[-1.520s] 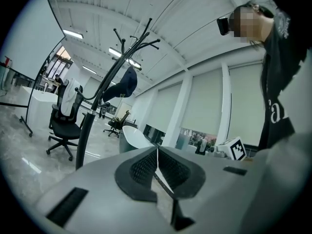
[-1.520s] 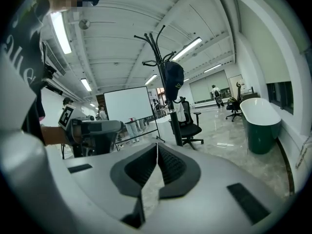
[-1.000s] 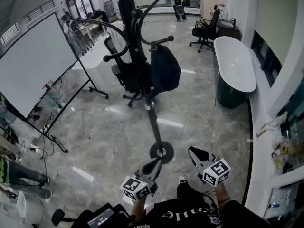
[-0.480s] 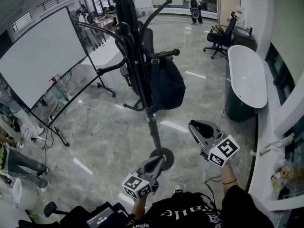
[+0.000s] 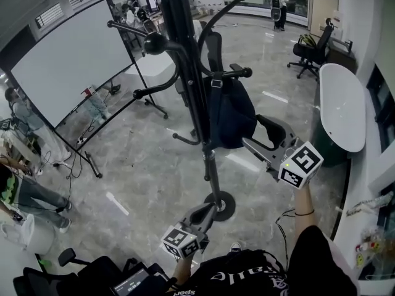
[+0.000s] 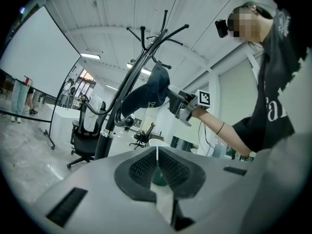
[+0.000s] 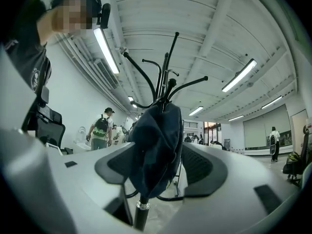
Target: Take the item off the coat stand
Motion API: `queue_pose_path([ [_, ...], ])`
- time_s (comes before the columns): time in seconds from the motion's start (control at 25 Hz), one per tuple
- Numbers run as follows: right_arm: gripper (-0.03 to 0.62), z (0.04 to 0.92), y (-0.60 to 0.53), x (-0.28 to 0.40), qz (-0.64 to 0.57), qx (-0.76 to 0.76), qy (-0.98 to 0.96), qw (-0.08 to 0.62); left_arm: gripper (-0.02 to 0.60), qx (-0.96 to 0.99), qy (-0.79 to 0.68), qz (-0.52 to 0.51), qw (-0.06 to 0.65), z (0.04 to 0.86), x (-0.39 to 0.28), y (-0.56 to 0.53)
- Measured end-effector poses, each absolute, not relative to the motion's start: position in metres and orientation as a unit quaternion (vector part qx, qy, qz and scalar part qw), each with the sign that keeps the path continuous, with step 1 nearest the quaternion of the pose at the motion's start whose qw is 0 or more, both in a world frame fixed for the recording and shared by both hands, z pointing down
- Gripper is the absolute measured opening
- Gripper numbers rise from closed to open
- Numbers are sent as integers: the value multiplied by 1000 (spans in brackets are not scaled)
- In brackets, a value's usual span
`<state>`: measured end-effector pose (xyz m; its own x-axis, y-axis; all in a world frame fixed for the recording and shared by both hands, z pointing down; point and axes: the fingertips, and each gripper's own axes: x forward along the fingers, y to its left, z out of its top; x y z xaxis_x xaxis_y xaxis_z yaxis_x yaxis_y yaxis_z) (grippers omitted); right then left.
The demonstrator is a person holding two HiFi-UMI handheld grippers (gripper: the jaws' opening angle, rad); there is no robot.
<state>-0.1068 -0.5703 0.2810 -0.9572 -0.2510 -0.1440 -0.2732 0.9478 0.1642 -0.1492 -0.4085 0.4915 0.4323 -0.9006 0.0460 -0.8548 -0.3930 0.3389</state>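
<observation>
Bag (image 5: 233, 113), dark navy fabric, slouches off black metal coat stand (image 5: 196, 97), left edge behind pole. Right claw (image 5: 262, 134) just opened wide, bag at jaw tips, ungripped; left claw (image 5: 207, 209) closed, empty.

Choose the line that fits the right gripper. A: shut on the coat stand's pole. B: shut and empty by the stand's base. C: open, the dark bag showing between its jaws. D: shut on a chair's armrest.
C: the right gripper has jaws that have just been opening and stand wide apart, with the dark bag on the coat stand showing between them, pads not pressing it.
</observation>
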Motion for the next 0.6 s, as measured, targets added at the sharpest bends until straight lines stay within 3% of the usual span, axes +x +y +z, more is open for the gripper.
queue_pose_path([
  [0.44,276,271,-583,-144,41,-91,991,92,3,825,-538,-69,161,492,-149,-420],
  [0.48,252,271,-580,-144,48,-91,991,90,3,824,-539,-69,162,492,-150,-420],
  [0.56,102,272,-573,-146,79,-91,989,80,3,821,-543,-67,164,493,-154,-418],
  [0.6,70,271,-569,-146,91,-92,989,78,3,821,-543,-66,166,495,-155,-417],
])
